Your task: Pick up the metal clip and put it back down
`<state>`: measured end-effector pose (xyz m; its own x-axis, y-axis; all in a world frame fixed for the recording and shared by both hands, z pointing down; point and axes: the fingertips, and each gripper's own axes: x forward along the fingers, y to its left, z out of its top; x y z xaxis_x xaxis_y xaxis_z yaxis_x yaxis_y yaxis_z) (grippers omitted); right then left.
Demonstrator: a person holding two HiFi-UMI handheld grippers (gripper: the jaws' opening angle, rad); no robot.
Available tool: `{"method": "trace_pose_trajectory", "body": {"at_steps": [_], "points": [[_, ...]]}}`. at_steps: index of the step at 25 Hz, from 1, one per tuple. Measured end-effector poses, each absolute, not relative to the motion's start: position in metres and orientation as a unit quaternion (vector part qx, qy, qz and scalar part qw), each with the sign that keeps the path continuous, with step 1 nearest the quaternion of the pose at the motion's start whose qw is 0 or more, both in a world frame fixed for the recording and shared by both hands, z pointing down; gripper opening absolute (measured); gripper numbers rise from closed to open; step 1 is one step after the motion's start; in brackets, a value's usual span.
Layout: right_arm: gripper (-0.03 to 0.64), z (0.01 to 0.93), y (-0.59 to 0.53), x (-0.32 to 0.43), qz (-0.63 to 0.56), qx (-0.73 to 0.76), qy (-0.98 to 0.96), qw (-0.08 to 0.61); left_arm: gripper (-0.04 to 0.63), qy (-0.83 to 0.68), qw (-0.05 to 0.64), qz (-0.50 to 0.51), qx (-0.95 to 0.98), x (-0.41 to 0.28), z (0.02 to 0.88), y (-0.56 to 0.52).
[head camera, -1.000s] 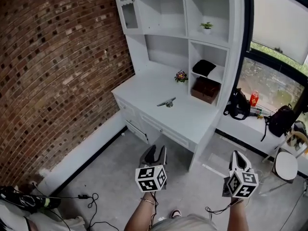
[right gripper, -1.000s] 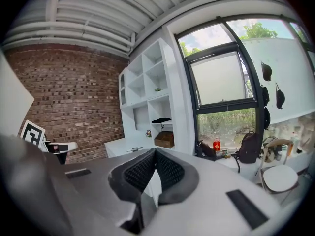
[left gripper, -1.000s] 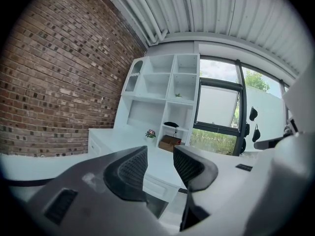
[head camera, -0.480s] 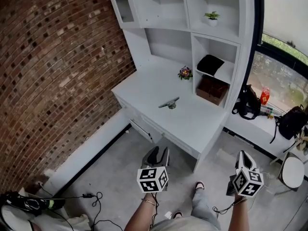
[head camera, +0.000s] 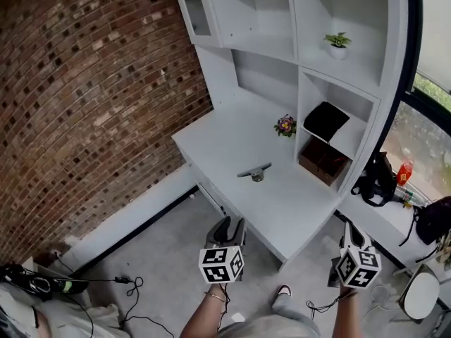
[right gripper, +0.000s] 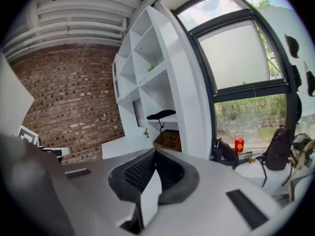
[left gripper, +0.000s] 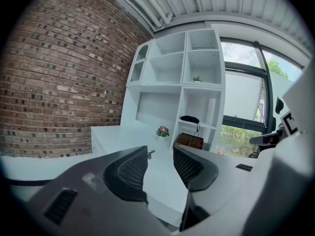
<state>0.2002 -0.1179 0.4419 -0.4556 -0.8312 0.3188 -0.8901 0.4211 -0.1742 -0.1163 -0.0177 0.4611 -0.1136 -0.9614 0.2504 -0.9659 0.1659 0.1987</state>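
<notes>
The metal clip (head camera: 255, 172) lies flat in the middle of the white desk (head camera: 232, 143), seen from the head view; its tip peeks out beside the jaw in the left gripper view as the clip (left gripper: 150, 153). My left gripper (head camera: 230, 228) hangs over the floor short of the desk's front edge, open and empty. My right gripper (head camera: 351, 232) hovers off the desk's right corner, its jaws shut with nothing between them. Both are well short of the clip.
A small potted flower (head camera: 285, 125) stands at the desk's back. The shelf unit holds a black cloth (head camera: 325, 120), a brown box (head camera: 323, 160) and a small plant (head camera: 337, 44). Brick wall (head camera: 77, 97) to the left. Bags and a red bottle (head camera: 403, 173) sit by the window. Cables (head camera: 134, 294) lie on the floor.
The view has drawn closer to the desk and shifted left; the desk and clip now sit nearer my grippers. Both grippers keep their pose, left open and right shut.
</notes>
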Motion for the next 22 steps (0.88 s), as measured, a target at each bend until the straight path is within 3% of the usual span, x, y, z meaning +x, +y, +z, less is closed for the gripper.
{"method": "trace_pose_trajectory", "body": {"at_steps": [22], "points": [[0.000, 0.467, -0.263, 0.122, 0.168, 0.432, -0.875, 0.137, 0.164, -0.786, 0.168, 0.020, 0.594, -0.174, 0.482, -0.123]]}}
